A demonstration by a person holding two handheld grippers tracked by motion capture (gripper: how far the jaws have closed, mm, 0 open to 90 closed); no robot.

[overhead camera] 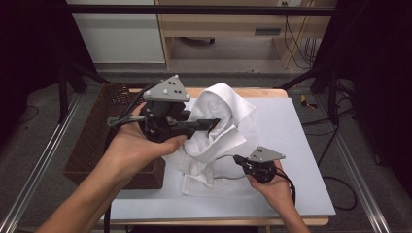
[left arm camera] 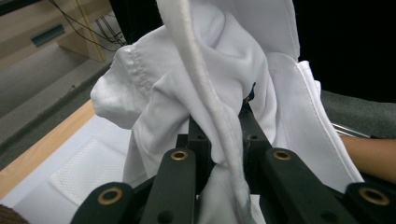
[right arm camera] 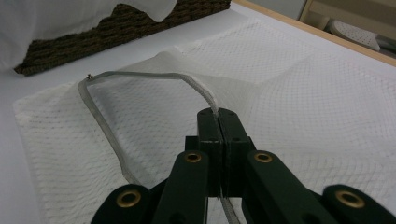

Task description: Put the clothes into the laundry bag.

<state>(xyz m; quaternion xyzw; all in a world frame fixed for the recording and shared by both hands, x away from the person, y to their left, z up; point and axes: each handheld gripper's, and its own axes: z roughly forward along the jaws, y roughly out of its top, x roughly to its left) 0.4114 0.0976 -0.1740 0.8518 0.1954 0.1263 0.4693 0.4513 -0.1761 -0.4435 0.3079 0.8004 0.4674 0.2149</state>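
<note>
White garment lifted above a mesh laundry bag

Left gripper [left arm camera: 219,140] clamps the crumpled white cotton garment [overhead camera: 221,121]; right gripper [right arm camera: 218,116] pinches the white mesh bag's [right arm camera: 289,93] grey zipper edge [right arm camera: 140,75], beside the brown wicker basket [overhead camera: 104,126]; no writing is legible.

Basket [overhead camera: 104,131] half behind forearm, garment [left arm camera: 224,70] top cut off — left jaws' tips buried in cloth

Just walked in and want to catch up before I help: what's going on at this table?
A person is working with a two-jaw gripper in each hand. The left gripper is clamped on a bunched white garment, holding it up above the table. The right gripper is shut on the grey zipper edge of a white mesh bag lying flat on the table. A brown wicker basket sits at the left. The garment seems headed into the bag, though it is not in yet.
</note>
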